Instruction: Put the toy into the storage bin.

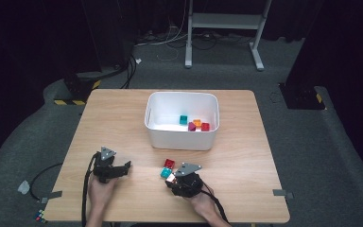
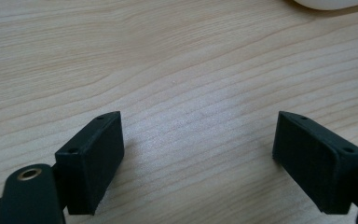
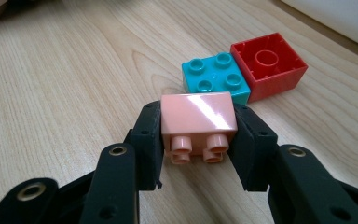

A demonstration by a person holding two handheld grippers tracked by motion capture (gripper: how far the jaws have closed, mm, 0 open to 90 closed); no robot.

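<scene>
My right gripper is shut on a pink brick, its studs turned toward the camera, low over the wooden table. Just beyond it lie a teal brick and a red brick turned hollow side up, touching each other. From above, the right gripper sits at the table's front middle with the teal brick and red brick ahead of it. My left gripper rests at the front left, and its jaws stand wide open over bare wood.
A white bin stands at the table's middle back and holds several bricks: teal, orange, magenta, red. Its corner peeks in at the top of the left gripper view. A metal frame stands on the floor behind.
</scene>
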